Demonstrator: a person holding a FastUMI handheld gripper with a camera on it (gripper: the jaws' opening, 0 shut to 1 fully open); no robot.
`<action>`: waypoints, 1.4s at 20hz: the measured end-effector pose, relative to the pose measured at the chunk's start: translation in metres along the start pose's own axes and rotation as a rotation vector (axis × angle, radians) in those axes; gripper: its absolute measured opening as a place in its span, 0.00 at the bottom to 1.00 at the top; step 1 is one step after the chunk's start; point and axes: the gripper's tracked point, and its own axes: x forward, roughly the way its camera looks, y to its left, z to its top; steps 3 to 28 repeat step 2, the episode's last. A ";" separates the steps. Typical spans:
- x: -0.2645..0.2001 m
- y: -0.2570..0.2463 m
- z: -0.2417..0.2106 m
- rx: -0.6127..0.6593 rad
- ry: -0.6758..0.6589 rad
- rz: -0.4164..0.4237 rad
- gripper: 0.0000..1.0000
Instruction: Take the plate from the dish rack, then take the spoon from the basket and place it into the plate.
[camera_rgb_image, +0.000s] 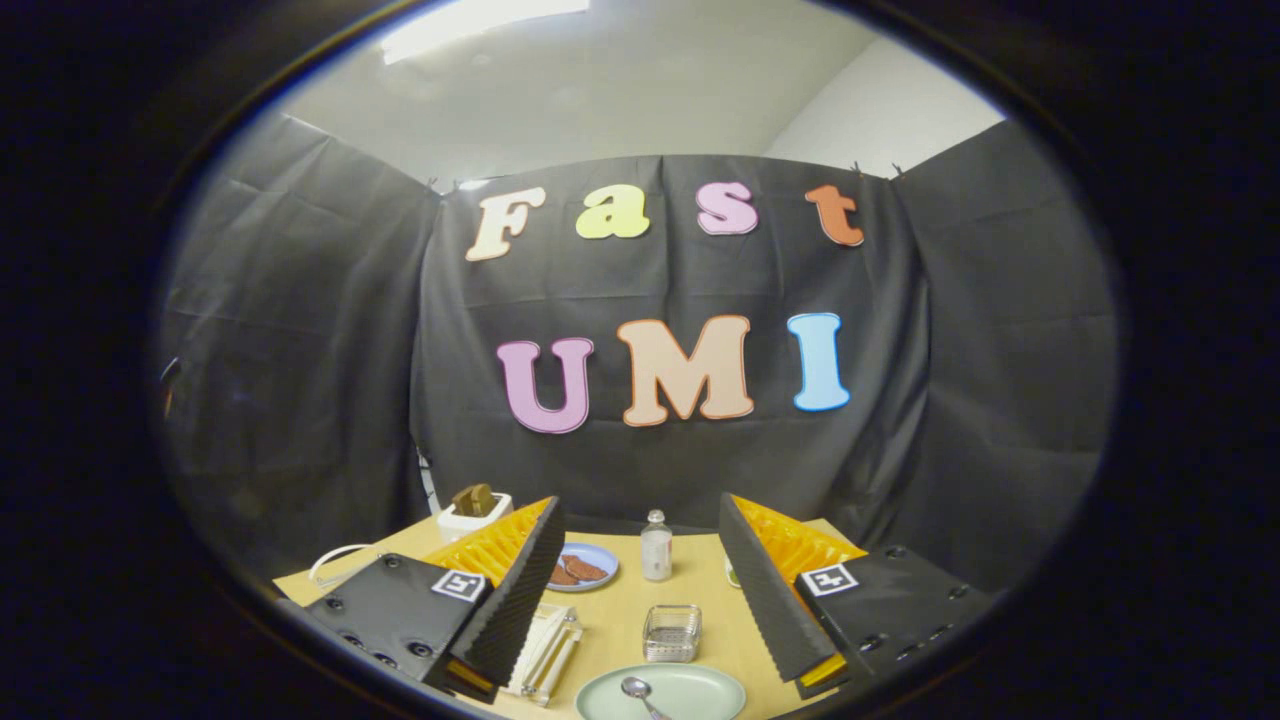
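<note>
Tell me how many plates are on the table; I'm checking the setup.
2. A green plate with the spoon lies between the open gripper's fingers; a blue plate with brown food sits beyond. The fingers may hide more.

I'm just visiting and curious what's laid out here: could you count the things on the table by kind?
Plates: 2 (green plate between the open fingers, blue plate beyond)
Spoons: 1 (spoon lying in the green plate)
Baskets: 1 (wire basket)
Bottles: 1 (bottle)
Dish racks: 1 (clear rack)
White planters: 1 (planter)
Total: 7
</note>
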 end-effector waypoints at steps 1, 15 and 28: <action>0.000 0.000 0.000 0.003 0.004 0.002 0.97; -0.001 -0.001 -0.001 0.005 0.004 -0.001 0.97; -0.001 -0.001 -0.001 0.005 0.004 -0.001 0.97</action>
